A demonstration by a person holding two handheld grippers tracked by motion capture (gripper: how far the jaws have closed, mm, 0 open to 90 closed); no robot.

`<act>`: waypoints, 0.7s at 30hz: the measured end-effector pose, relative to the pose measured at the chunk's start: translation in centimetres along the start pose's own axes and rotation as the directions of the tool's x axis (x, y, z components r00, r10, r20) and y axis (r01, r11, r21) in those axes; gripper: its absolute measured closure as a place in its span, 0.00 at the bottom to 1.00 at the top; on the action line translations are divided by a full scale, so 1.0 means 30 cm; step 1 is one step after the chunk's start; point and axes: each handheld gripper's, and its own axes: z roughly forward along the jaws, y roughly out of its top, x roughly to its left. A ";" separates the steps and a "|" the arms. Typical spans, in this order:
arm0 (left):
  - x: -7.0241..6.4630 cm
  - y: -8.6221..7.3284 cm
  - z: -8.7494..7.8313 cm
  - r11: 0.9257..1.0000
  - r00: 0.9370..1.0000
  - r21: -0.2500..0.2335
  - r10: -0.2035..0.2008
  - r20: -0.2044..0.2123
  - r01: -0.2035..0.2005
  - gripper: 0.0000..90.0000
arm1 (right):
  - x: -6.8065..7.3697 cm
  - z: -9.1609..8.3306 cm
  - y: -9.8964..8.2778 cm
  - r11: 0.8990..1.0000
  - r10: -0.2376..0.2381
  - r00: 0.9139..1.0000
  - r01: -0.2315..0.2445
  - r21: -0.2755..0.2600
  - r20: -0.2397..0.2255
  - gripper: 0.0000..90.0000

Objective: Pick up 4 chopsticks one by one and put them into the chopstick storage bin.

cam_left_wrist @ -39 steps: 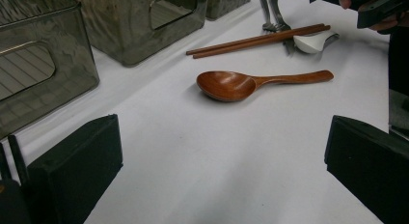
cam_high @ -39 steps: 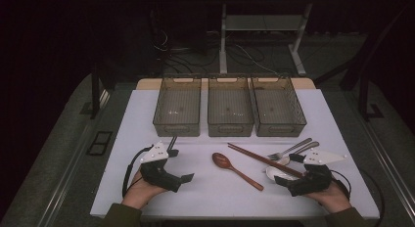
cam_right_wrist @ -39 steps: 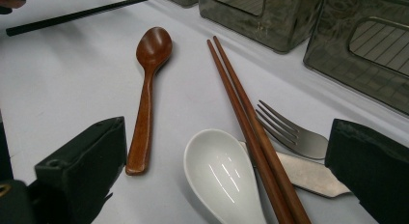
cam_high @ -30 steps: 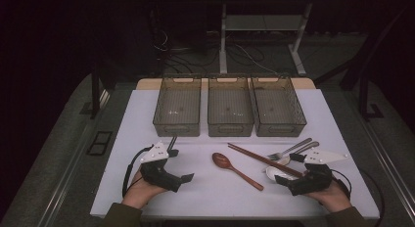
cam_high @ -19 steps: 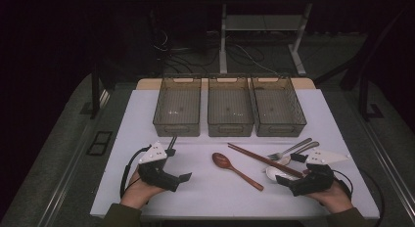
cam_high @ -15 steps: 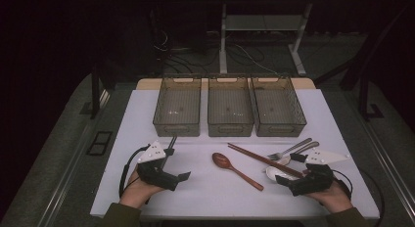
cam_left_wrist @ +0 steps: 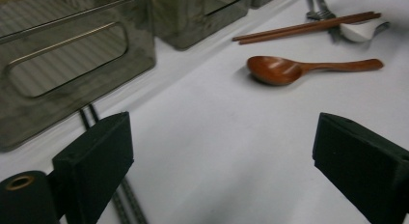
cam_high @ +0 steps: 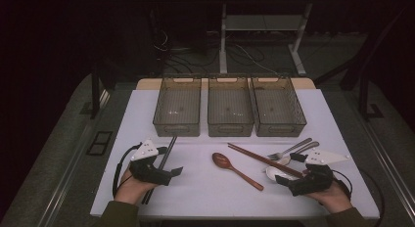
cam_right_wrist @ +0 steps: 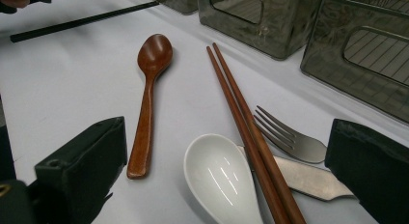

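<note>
My left gripper (cam_high: 169, 172) rests at the front left of the white table; its jaws (cam_left_wrist: 219, 151) are open over bare table with nothing between them, and they have just been closing a little. A pair of black chopsticks (cam_high: 165, 155) (cam_left_wrist: 88, 117) lies under its left jaw. My right gripper (cam_high: 292, 182) (cam_right_wrist: 226, 159) is open at the front right, its jaws either side of a white ceramic spoon (cam_right_wrist: 219, 178) (cam_high: 275, 173). Brown chopsticks (cam_right_wrist: 241, 118) (cam_high: 257, 158) cross that spoon. A metal fork (cam_right_wrist: 289, 137) (cam_high: 288, 149) and a wooden spoon (cam_high: 235, 168) (cam_right_wrist: 149, 79) (cam_left_wrist: 284, 69) lie nearby.
Three dark mesh bins stand in a row at the back of the table: left (cam_high: 178, 125), middle (cam_high: 230, 126), right (cam_high: 279, 126). The left bin's wall (cam_left_wrist: 72, 60) is close ahead of my left gripper. The floor beyond the table is dark.
My left gripper has edged slightly to the left over the black chopsticks. My right gripper and the cutlery have not moved.
</note>
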 end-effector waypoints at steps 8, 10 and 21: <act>0.074 -0.011 0.008 0.999 0.997 0.006 -0.031 -0.064 0.032 0.35 | 0.000 0.003 0.000 1.000 0.000 1.000 0.000 0.002 0.006 0.02; 0.092 -0.012 0.017 0.999 0.995 0.008 -0.050 -0.082 0.050 0.39 | 0.000 0.004 0.000 1.000 0.000 1.000 0.000 0.002 0.006 0.02; 0.170 -0.006 0.055 0.991 0.985 0.063 -0.104 -0.141 0.114 0.65 | -0.001 0.005 0.000 1.000 0.002 1.000 -0.002 0.003 0.012 0.02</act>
